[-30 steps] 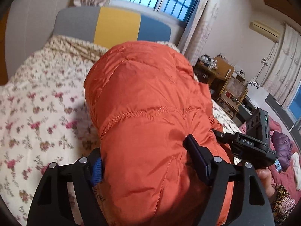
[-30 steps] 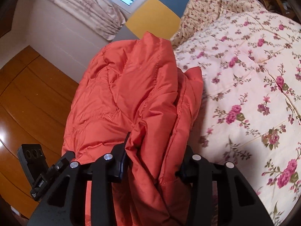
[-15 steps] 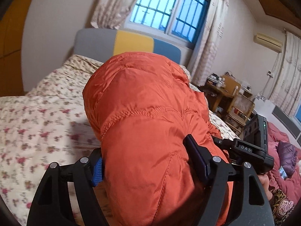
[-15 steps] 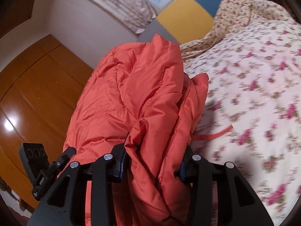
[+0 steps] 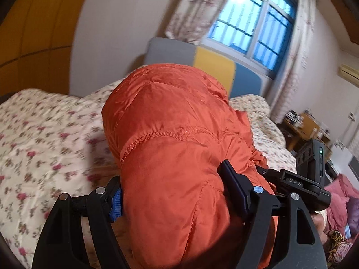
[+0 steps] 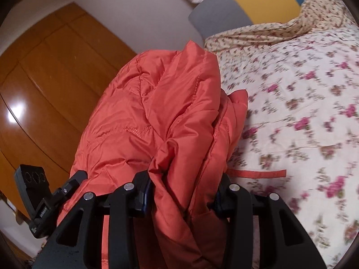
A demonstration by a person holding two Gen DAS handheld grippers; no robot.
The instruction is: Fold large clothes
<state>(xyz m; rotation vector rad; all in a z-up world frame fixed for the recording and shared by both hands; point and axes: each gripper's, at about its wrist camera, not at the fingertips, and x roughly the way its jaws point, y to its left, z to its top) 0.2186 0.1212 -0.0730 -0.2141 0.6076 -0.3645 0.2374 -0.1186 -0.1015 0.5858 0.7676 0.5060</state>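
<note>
Both tongs are clamped on the same orange padded jacket (image 5: pixel 179 148): the left tongs (image 5: pixel 170 192) stand wide around a thick, puffy roll of it, the blue pad on one side and the dark pad on the other both pressed into the fabric, while the right tongs (image 6: pixel 181 188) are set narrower, pinching a bunched stack of layers between their pads. From each pair the jacket swells forward and upward, so it is carried in the air above the flowered bed (image 6: pixel 303 112), not lying on it; a thin orange strap (image 6: pixel 258 173) trails across the quilt just beside the right tongs. The bundle's long axis seems to run from one pair of tongs to the other, with the two grips close together, the other gripper's black body showing at the edge of each view. The bed lies ahead and below, toward the grey, yellow and blue headboard (image 5: pixel 215 62), so I would judge the jacket must come down there, both hands equally near.
</note>
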